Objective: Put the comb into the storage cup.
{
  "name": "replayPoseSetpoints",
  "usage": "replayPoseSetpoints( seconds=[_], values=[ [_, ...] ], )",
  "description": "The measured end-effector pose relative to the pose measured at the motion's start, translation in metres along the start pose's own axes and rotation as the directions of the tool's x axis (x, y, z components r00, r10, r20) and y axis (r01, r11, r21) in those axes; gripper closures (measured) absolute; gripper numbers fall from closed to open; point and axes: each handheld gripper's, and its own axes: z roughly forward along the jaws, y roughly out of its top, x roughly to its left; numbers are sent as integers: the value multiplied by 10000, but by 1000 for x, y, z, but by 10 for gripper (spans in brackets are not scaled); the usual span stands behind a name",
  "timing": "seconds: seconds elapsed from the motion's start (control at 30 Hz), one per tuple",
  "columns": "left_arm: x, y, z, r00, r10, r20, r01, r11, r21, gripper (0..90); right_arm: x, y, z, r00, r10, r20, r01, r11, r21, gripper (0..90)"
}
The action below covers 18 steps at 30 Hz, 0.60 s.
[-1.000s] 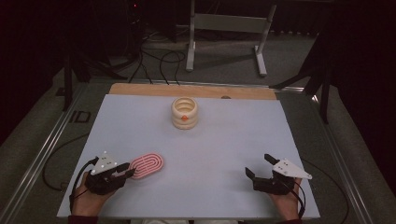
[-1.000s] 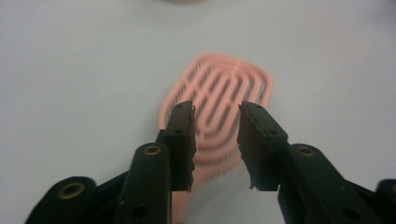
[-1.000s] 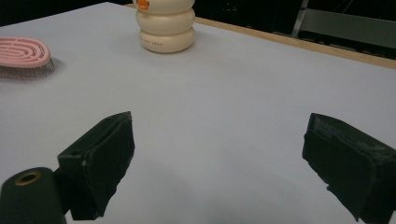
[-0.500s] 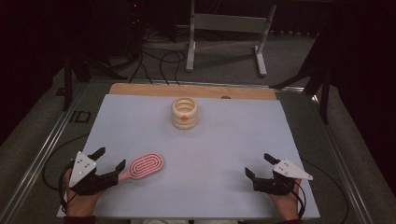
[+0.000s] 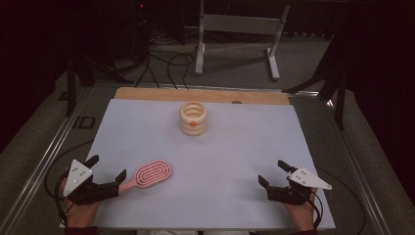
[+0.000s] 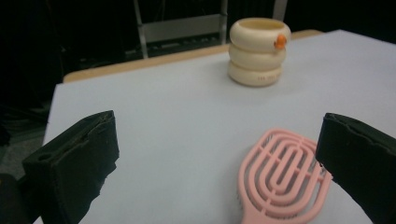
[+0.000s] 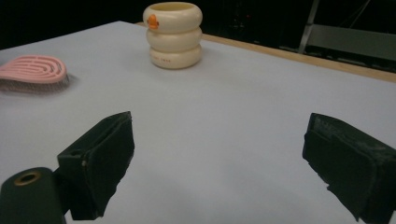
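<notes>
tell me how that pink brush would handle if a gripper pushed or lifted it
The pink brush looks like openwork plastic, so probably stiff and light. Lying flat on the white table, it would likely slide, not roll. Its thin handle may swivel between the pads.

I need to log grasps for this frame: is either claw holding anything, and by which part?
Nothing is held. The left claw has just been opening and stands open beside the brush handle; the right claw is open.

High view looks down from above; both gripper views skim low, close, sharing the cream holder (image 6: 259, 52) and brush (image 7: 32, 70).
</notes>
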Motion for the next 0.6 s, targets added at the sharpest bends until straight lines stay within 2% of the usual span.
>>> replayPoseSetpoints(
  seconds=[0.17, 0.23, 0.3, 0.5, 0.6],
  values=[
    [-1, -2, 4, 9998, 112, 153, -115, 9997, 198, 2, -1, 0, 0, 10000, 11, 19, -11, 10000, -34, 91],
    [-4, -1, 5, 9992, 356, 197, -362, 9989, 301, 2, -2, 0, 0, 10000, 37, 57, -37, 10000, -5, 91],
    [-4, 0, 6, 9989, 406, 216, -413, 9985, 346, 2, -2, 0, 0, 10000, 44, 75, -44, 10000, 4, 91],
    [-4, 1, 9, 9990, 308, 323, -332, 9965, 763, 2, -2, -1, 1, 9999, 19, 134, -20, 10000, 93, 91],
    [-4, 2, 11, 9980, 371, 502, -418, 9943, 977, 2, -2, -1, 1, 9999, 17, 103, -18, 9999, 103, 91]
  ],
)
